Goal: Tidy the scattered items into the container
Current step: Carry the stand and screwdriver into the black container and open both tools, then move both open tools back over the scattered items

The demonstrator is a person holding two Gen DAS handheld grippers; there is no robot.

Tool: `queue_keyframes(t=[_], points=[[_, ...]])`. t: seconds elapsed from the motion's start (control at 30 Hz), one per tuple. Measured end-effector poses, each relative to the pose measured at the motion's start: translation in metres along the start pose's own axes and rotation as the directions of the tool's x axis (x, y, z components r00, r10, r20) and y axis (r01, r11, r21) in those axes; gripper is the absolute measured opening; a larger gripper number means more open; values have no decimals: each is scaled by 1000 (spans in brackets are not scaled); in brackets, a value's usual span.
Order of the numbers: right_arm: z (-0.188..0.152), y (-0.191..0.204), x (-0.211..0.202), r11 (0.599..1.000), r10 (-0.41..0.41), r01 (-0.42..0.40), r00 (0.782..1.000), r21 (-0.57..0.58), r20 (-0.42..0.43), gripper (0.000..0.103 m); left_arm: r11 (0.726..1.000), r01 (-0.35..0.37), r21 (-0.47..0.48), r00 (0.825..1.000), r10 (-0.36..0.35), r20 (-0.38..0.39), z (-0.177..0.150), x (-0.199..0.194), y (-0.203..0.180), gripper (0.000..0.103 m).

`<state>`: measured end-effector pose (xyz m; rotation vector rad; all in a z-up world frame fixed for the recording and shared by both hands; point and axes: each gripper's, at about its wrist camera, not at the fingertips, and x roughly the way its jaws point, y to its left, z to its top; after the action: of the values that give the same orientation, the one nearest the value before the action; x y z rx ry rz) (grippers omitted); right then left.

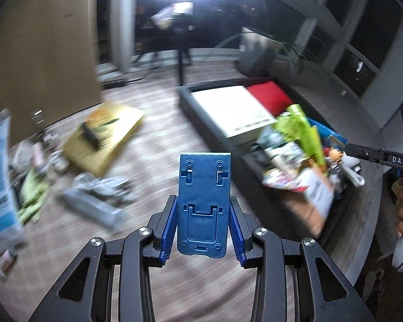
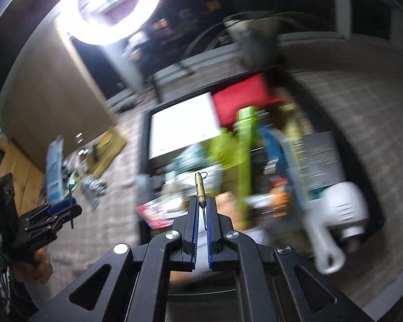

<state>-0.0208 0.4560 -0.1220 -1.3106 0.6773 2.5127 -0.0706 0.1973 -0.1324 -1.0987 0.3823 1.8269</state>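
My left gripper (image 1: 203, 216) is partly open, and its two blue pads press on the sides of a flat blue plastic stand (image 1: 204, 209), which I hold upright. My right gripper (image 2: 201, 224) is almost fully closed on the thin wire end of a small brass pen-like tool (image 2: 200, 191), which points forward from the fingertips.

The dark container (image 1: 186, 99) stands on the wooden floor (image 1: 158, 145). Inside it lie a white box (image 1: 228, 110), a red box (image 1: 271, 95) behind the white one, and a green plastic piece (image 1: 306, 134) on top of a pile of mixed things at the near end. The blue stand is beside the near left corner of the container. The brass tool is over its near end.

Left of the container, well apart, a yellow box (image 1: 104, 136) and a gray pack (image 1: 96, 201) lie on the floor. Everything there is blurred.
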Motion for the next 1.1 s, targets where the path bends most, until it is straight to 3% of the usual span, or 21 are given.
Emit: queue_keyframes(t=[0.27, 0.5, 0.57, 0.6, 0.63, 0.67, 1.1], points=[[17, -54, -1, 997, -59, 59, 998, 42, 3, 5, 997, 38, 70, 999, -36, -22, 32, 45, -80, 39], [21, -63, 3, 998, -57, 57, 998, 32, -7, 5, 994, 31, 101, 999, -29, -19, 44, 52, -108, 42], [22, -59, 3, 997, -71, 71, 997, 16, -11, 12, 995, 29, 92, 999, -26, -33, 46, 51, -106, 52], [22, -57, 3, 996, -83, 83, 996, 12, -9, 20, 996, 27, 83, 999, -25, -24, 45, 48, -104, 53], [22, -53, 0, 996, -90, 90, 996, 0, 4, 37, 997, 21, 79, 1000, -19, -17, 45, 46, -101, 53], [22, -50, -2, 996, -91, 91, 996, -12, 20, 44, 997, 10, 77, 1000, -9, -13, 45, 43, -97, 53], [20, 22, 11, 994, -19, 20, 1000, -111, 5, 44, 995, -96, 24, 995, 96, 14, 13, -3, -15, 53]])
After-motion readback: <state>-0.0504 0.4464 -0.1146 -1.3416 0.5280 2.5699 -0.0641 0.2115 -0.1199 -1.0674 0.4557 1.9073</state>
